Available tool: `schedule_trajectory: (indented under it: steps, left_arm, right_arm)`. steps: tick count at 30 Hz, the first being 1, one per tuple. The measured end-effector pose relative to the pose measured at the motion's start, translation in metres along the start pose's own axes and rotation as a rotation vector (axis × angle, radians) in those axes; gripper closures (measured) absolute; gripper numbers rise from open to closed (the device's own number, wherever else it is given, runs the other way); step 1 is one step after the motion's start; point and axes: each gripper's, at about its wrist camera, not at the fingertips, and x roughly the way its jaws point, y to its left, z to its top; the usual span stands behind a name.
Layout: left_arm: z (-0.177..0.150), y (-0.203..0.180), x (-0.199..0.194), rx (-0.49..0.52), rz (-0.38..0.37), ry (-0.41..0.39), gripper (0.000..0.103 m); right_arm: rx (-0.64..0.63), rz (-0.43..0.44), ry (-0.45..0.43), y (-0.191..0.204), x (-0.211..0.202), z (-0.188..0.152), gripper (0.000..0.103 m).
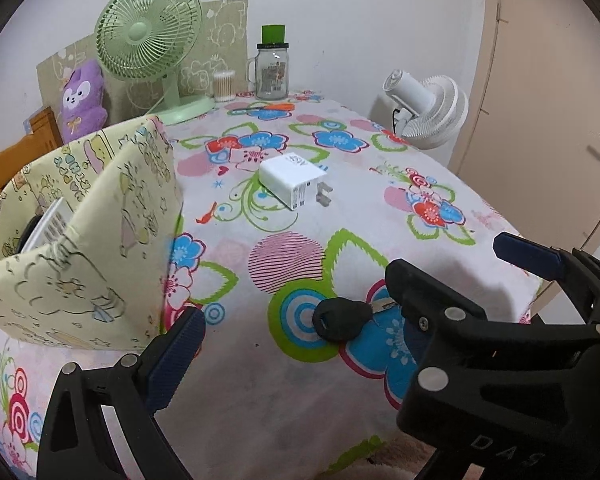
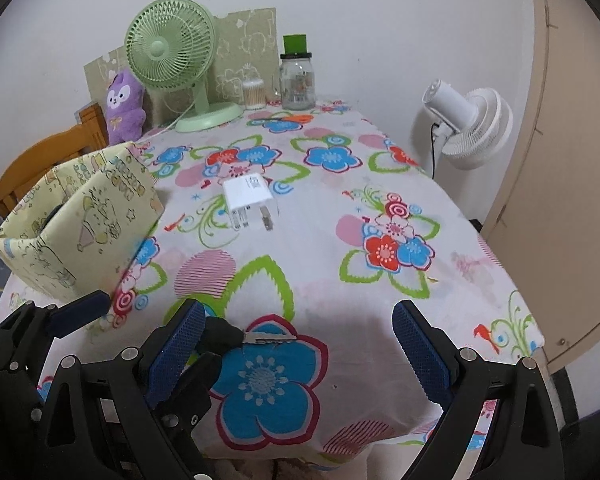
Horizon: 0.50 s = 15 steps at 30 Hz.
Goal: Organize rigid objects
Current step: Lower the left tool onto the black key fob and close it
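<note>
Hid most of the key (image 2: 256,338) head behind a blue pad (image 2: 178,350); box (image 1: 80,240) contents only partly seen, label unreadable.

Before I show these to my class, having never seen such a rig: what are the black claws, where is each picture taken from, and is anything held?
A person holds a two-finger gripper in each hand; a fisheye camera on each looks along its fingers. One picture comes from the left gripper, the other from the right gripper. Both sets of jaws stand open, holding nothing. On the flowered tablecloth lie a black-headed key close by and a white charger further off. A patterned box stands left.
</note>
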Motion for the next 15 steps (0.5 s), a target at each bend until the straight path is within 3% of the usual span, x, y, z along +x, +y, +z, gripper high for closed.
schedule_trajectory:
  steps: [6, 11, 15]
  left_arm:
    - [0.000, -0.006, 0.012, 0.018, 0.008, 0.004, 0.005]
    - [0.000, -0.012, 0.022, 0.032, -0.015, 0.027, 0.022]
    - [-0.005, -0.016, 0.026, 0.031, 0.016, 0.038, 0.027]
  right_arm:
    - [0.002, -0.015, 0.017, -0.007, 0.013, -0.001, 0.007]
    - [-0.001, -0.031, 0.036, -0.011, 0.021, -0.002, 0.007]
    - [-0.032, -0.042, 0.049, -0.009, 0.026, -0.004, 0.007]
